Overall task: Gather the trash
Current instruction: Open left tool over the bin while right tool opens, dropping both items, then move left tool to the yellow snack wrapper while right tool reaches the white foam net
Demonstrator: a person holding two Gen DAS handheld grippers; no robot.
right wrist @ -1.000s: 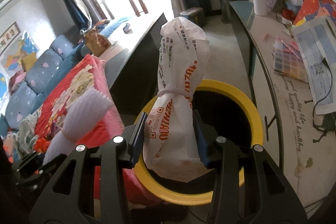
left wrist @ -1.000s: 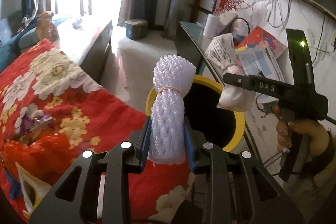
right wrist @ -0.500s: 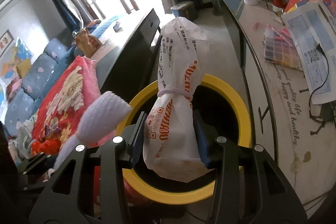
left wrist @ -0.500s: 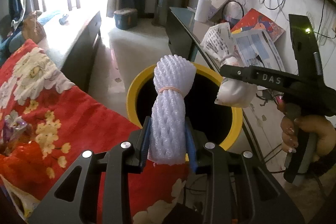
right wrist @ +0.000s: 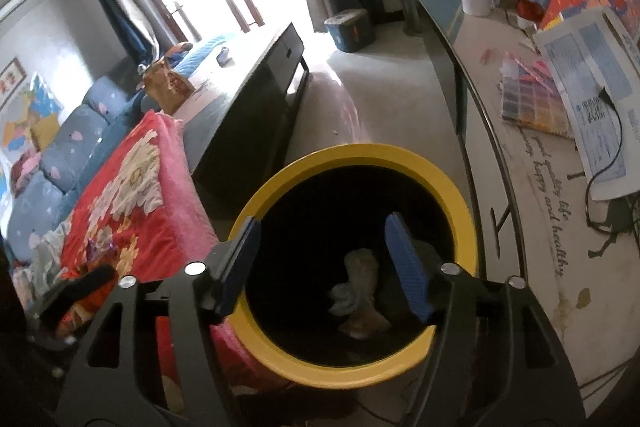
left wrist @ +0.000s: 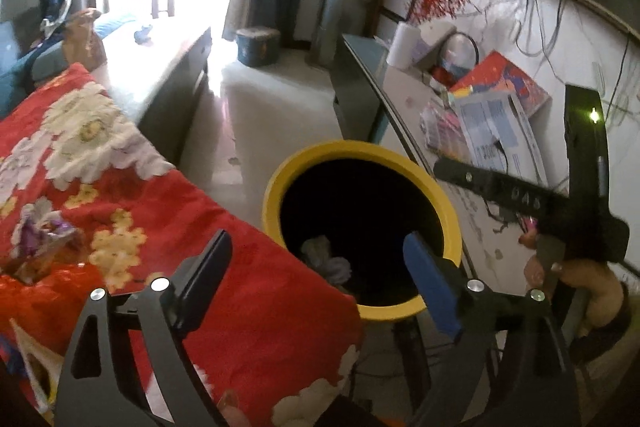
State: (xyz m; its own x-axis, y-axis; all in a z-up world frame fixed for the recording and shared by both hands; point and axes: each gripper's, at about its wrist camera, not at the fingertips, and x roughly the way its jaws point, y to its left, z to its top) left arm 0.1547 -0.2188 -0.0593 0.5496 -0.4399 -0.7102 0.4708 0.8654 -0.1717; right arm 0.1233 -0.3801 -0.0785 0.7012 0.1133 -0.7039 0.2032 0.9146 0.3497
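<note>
A yellow-rimmed bin (left wrist: 316, 151) (right wrist: 360, 151) with a dark inside stands between the red floral blanket and the desk. Pale trash lies at its bottom: a whitish bundle (left wrist: 326, 261) and a crumpled bag (right wrist: 358, 287). My left gripper (left wrist: 318, 257) hangs over the bin's near rim, jaws opening wide, nothing between them. My right gripper (right wrist: 322, 241) is above the bin mouth, jaws opening, also empty. In the left wrist view the right gripper's black body (left wrist: 520, 203) shows at the right, held by a hand (left wrist: 576, 275).
A red floral blanket (left wrist: 120, 211) (right wrist: 132, 187) covers the surface left of the bin. A desk (right wrist: 532, 171) with papers, a colour chart and cables runs along the right. A dark low cabinet (right wrist: 256, 107) and a blue sofa (right wrist: 60, 147) lie beyond.
Both grippers have opened. The white foam net left the left gripper and the printed white bag left the right gripper; both now lie in the bin.
</note>
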